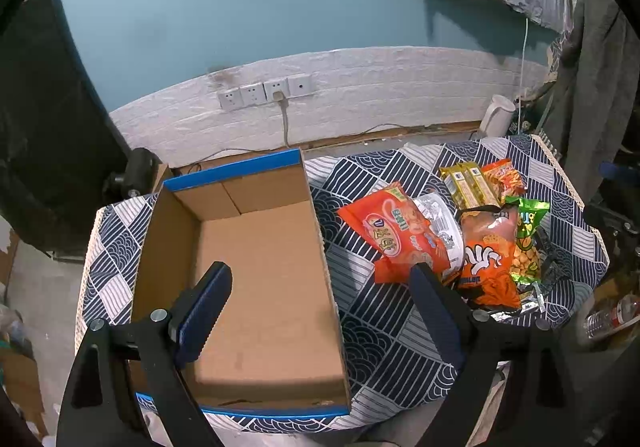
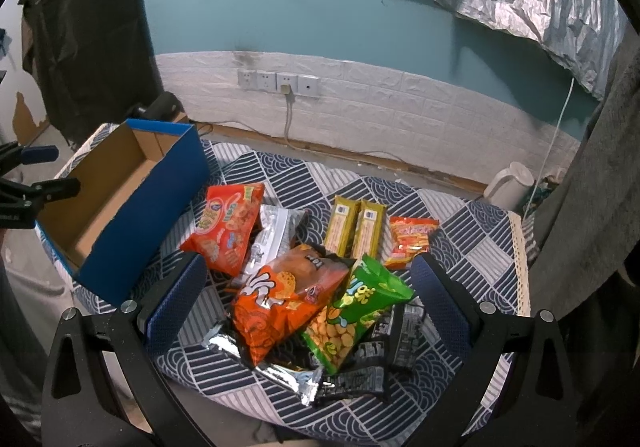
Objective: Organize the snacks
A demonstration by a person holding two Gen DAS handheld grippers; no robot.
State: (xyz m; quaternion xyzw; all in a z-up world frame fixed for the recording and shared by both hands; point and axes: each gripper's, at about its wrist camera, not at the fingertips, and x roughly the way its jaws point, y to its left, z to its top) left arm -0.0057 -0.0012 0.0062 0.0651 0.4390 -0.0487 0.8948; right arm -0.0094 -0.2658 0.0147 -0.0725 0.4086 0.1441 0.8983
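An empty cardboard box (image 1: pixel 256 279) with blue outer walls stands on the left of the table; it also shows in the right wrist view (image 2: pixel 120 199). A pile of snack bags lies to its right: an orange-red bag (image 2: pixel 230 227), an orange bag (image 2: pixel 288 295), a green bag (image 2: pixel 356 311), two yellow bars (image 2: pixel 354 229), a small red bag (image 2: pixel 412 239) and silver and black packs. My left gripper (image 1: pixel 320 275) is open over the box's right wall. My right gripper (image 2: pixel 308 271) is open above the pile.
The table has a navy and white patterned cloth (image 1: pixel 392 335). A white kettle (image 2: pixel 510 185) stands at the back right. Wall sockets (image 2: pixel 278 83) with a plugged cable are behind. A plastic bottle (image 1: pixel 612 315) lies beside the table at right.
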